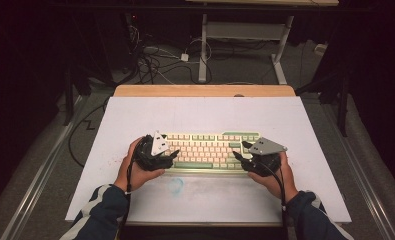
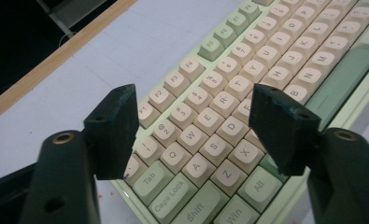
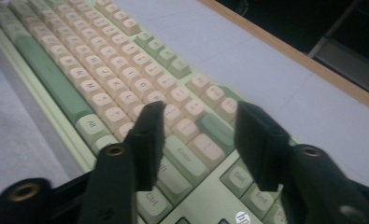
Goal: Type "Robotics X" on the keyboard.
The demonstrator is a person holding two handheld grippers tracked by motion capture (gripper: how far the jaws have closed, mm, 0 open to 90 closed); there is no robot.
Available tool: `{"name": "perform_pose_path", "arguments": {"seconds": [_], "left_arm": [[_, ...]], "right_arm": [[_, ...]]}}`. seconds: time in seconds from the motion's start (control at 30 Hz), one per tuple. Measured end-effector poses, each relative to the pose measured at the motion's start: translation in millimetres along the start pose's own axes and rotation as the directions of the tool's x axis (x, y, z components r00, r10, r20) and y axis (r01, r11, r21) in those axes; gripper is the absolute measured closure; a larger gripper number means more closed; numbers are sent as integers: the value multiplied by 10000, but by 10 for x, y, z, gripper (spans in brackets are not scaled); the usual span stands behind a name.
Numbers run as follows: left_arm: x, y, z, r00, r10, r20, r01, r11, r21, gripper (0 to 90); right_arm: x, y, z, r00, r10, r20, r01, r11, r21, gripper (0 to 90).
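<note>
A pale green keyboard with cream and green keys lies across the middle of a white board. My left gripper sits at the keyboard's left end, held in the person's left hand. In the left gripper view its jaws stand open over the Tab, Q and Z corner of the keyboard, with no pad pressing on anything. My right gripper sits at the right end. In the right gripper view its jaws are open above the Enter and Del keys of the keyboard.
The white board lies on a wooden table whose far edge shows beyond it. A faint blue smudge marks the board in front of the keyboard. Cables and a desk frame stand on the floor behind.
</note>
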State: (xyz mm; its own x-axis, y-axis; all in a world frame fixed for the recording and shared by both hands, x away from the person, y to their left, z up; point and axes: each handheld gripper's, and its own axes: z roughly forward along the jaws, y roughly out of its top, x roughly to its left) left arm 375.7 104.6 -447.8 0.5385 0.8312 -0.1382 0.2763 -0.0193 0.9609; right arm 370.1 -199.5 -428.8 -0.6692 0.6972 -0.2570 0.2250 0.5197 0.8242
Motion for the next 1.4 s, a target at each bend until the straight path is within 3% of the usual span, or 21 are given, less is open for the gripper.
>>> {"name": "perform_pose_path", "arguments": {"seconds": [0.27,0.37,1.03,1.4], "left_arm": [[-28,-43,28,9998,158,-113,-157,9998,137,163],[-50,-42,19,9999,147,-24,-147,9999,-20,162],[-76,-22,-43,9998,155,138,-152,9996,-258,165],[-99,12,-142,9981,547,298,-535,9979,-373,167]], "right_arm": [[6,-19,38,9948,391,938,-375,9991,-182,212],[4,-22,45,9912,587,1185,-558,9980,-282,174],[41,4,1,9928,230,1173,-179,9989,-443,188],[45,-3,-130,9915,130,1295,-68,9988,-483,195]]}}
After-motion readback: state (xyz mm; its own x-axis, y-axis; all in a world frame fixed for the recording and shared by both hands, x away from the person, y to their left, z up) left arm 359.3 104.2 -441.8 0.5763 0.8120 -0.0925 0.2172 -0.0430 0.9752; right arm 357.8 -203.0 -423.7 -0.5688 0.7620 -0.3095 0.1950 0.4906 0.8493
